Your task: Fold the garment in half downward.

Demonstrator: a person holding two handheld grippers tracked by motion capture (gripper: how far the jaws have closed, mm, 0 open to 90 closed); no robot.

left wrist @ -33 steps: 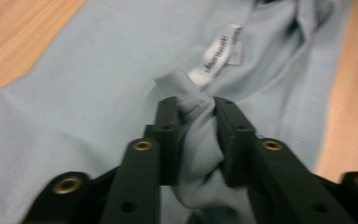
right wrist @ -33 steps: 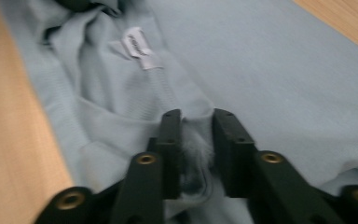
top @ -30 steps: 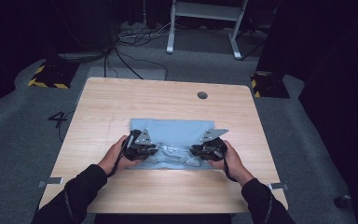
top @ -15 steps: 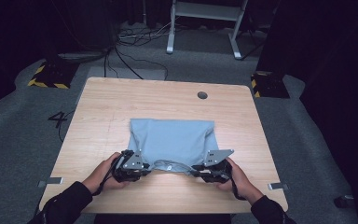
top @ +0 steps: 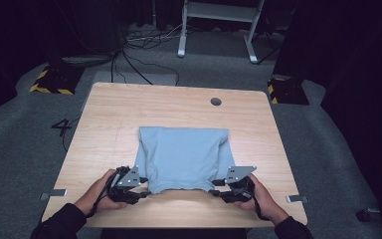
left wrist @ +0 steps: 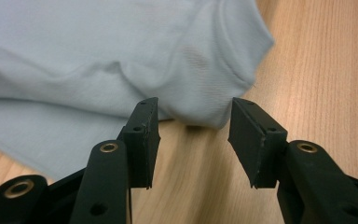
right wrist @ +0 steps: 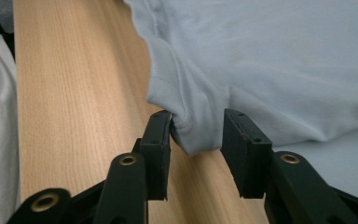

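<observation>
Fingers of both grippers are spread apart at the near edge of the table, and nothing is clamped in either pair. At the left gripper [top: 140, 185] the near left corner of the light blue garment [top: 181, 157] bulges just ahead of the gap [left wrist: 193, 135]. At the right gripper [top: 218, 188] the near right corner hangs loosely between the fingers [right wrist: 196, 144], brushing 1 of them. Farther off, the garment is laid folded into a rough rectangle at the middle of the table [top: 129, 107], its far edge straight. This fold is judged done and released; smoothing or 1 more fold may be left.
</observation>
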